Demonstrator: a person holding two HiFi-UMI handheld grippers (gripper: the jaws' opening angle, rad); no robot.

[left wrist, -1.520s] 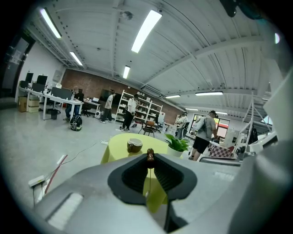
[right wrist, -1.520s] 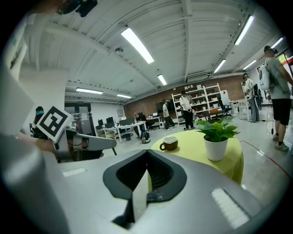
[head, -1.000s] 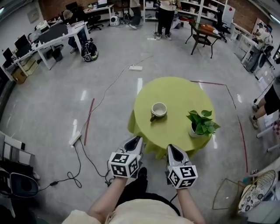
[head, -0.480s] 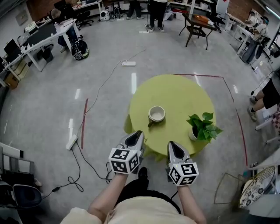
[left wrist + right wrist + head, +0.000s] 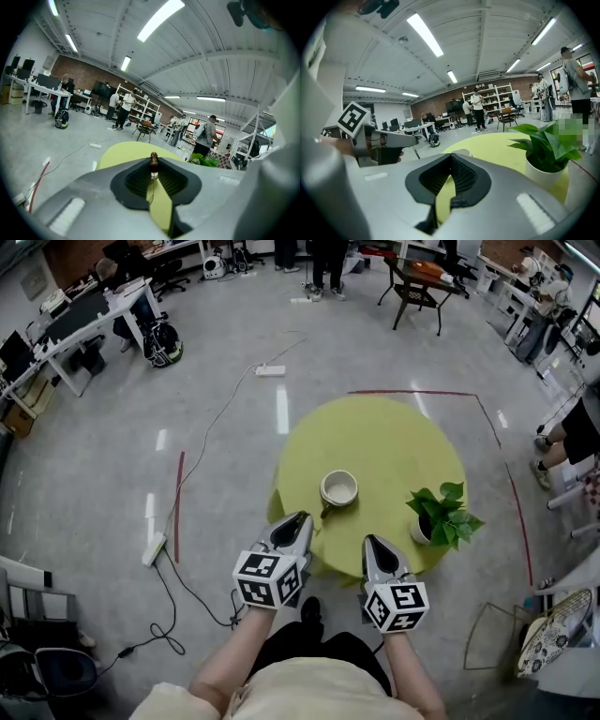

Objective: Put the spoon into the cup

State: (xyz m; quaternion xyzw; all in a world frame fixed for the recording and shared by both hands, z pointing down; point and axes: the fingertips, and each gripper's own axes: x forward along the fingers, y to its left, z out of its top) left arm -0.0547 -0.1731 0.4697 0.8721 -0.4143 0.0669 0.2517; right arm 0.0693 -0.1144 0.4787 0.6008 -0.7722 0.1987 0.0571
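Note:
A white cup [image 5: 338, 488] stands near the middle of the round table with the yellow-green cloth [image 5: 375, 432]; its rim [image 5: 461, 152] peeks just over the right jaws. My left gripper [image 5: 296, 519] hovers at the table's near edge, in front of the cup, shut on a thin spoon. The spoon's brown handle tip [image 5: 153, 159] sticks up between the jaws of the left gripper [image 5: 153, 164]. My right gripper [image 5: 372, 542] is beside it at the same edge. In the right gripper view, this gripper [image 5: 451, 157] has its pads meeting at the tips with nothing between them.
A potted green plant [image 5: 441, 517] stands on the table's right side, close to the right gripper [image 5: 543, 150]. Red tape lines [image 5: 178, 502], a power strip [image 5: 155, 547] and cables lie on the floor to the left. Desks, a chair and standing people are farther back.
Both grippers have come forward to the table's near edge, side by side, and the table and cup sit closer in view. The jaws look the same as before.

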